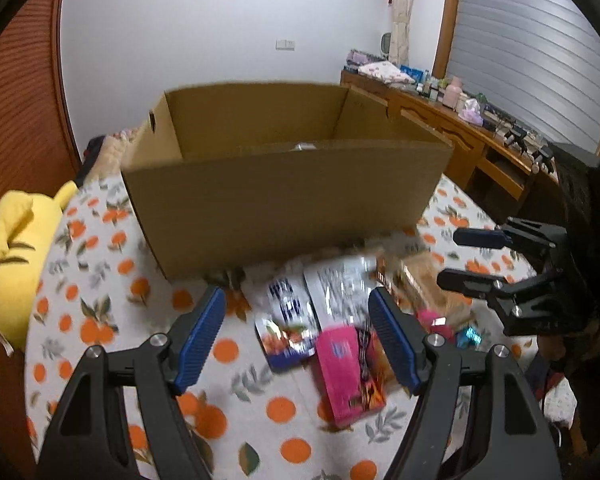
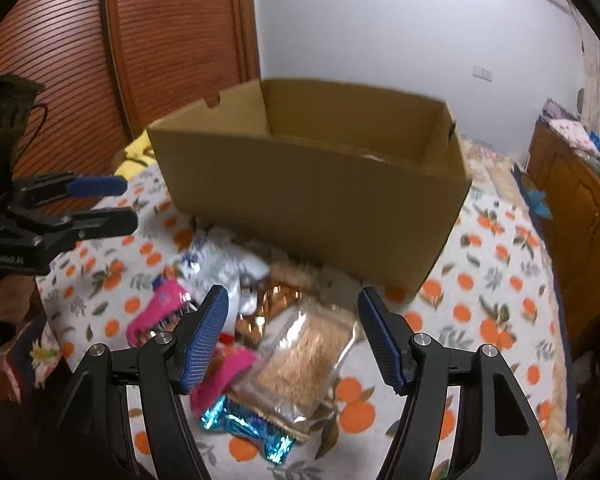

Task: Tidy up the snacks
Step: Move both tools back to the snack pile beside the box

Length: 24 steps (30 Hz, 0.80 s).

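An open cardboard box (image 1: 284, 196) stands on the orange-print cloth; it also shows in the right wrist view (image 2: 320, 196). In front of it lies a pile of snack packs: a pink box (image 1: 340, 368), a blue-white pack (image 1: 290, 312) and a silvery white bag (image 1: 340, 284). My left gripper (image 1: 298, 336) is open above the pink box and holds nothing. My right gripper (image 2: 294, 336) is open above a clear bag of brown snacks (image 2: 304, 360), next to a blue foil pack (image 2: 256, 432) and a pink pack (image 2: 168, 304). Each gripper shows in the other's view, the right one (image 1: 456, 258) and the left one (image 2: 116, 202).
A yellow plush toy (image 1: 16, 256) lies at the table's left edge. A wooden sideboard (image 1: 468, 136) with clutter runs along the right wall. A brown slatted door (image 2: 120, 40) stands behind the box. The cloth-covered table (image 2: 500, 280) extends to the right of the box.
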{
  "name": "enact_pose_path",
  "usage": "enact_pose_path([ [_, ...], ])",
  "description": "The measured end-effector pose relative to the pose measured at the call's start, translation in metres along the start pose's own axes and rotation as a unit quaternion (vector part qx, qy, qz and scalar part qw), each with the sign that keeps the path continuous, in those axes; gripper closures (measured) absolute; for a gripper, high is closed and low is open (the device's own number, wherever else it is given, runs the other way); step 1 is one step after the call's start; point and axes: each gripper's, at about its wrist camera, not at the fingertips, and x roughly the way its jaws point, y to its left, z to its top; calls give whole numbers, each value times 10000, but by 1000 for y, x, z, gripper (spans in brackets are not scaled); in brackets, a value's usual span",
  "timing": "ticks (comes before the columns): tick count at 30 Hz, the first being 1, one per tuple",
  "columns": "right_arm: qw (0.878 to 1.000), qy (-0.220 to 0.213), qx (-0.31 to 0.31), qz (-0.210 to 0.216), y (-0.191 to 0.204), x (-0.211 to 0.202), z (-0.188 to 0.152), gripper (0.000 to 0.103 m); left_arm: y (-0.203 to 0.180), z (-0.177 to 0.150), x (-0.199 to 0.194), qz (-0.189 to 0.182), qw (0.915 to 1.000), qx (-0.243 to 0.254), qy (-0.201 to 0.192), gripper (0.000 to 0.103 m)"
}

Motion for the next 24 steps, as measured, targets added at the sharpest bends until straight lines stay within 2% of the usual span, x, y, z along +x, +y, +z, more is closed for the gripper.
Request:
enact_pose_path([
  [11,9992,283,286,70,-9,21,-23,36,-18,-38,15,-86,9997,-48,239,28],
  [22,9973,665,285,-103,-12,43,-23,37,-40,-42,7,-276,9995,113,112,28],
  [24,9972,701,266,-73,-12,44,-23,45,-45,-41,6,-309,9993,207,104,28],
])
